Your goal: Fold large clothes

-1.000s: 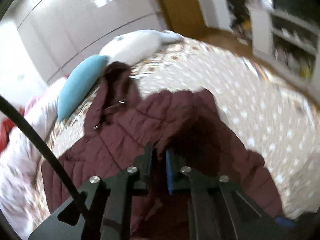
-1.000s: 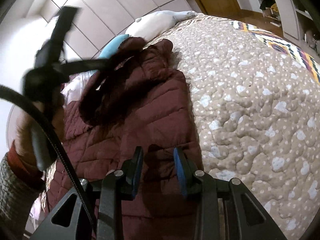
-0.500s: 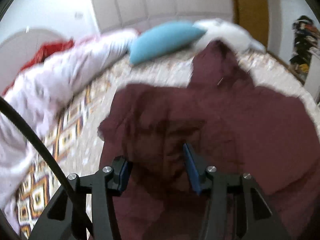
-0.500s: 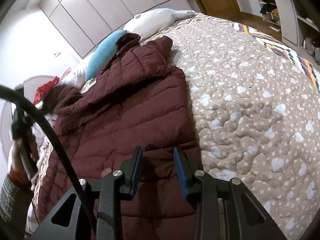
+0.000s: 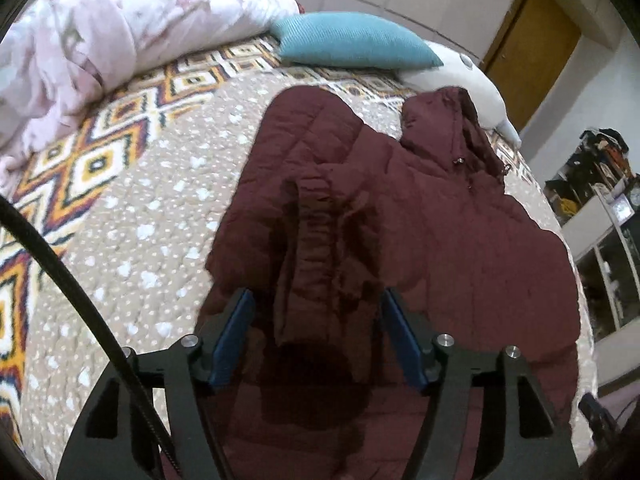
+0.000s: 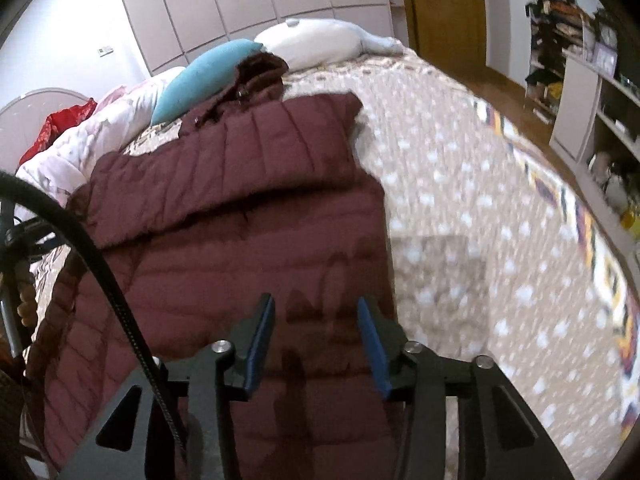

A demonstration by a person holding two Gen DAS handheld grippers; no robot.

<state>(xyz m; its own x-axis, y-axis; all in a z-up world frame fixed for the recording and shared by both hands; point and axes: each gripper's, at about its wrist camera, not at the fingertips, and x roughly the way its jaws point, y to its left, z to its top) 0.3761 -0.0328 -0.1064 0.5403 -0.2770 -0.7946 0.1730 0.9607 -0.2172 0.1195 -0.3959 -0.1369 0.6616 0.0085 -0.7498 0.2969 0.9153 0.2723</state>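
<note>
**A:** So where's the jacket (image 5: 400,240) at? In the left view it fills the middle of the frame, flat on the bed (image 5: 132,216), one sleeve (image 5: 316,248) folded in across the body, hood (image 5: 452,128) up by the teal pillow (image 5: 352,46) at the top.

**B:** Yep. Left claw (image 5: 316,340) is spread wide over that sleeve, gripping nothing. Right claw (image 6: 316,344) is also wide and empty, hovering at the jacket's right edge, lower middle of its frame.

**A:** What worries you from here?

**B:** Puffy quilted stuff springs back. My guess is the sleeve slides off the body if it isn't pressed down before the next fold. Also, a wide claw coming down on thick padding might pinch only the top layer, so the fold drags crooked.

**A:** And the quilt?

**B:** Right claw's sitting right at the hem line, so it could easily nab the bedspread along with the jacket. The right view's a bit blurry there too, so hard to judge the gap.
</note>
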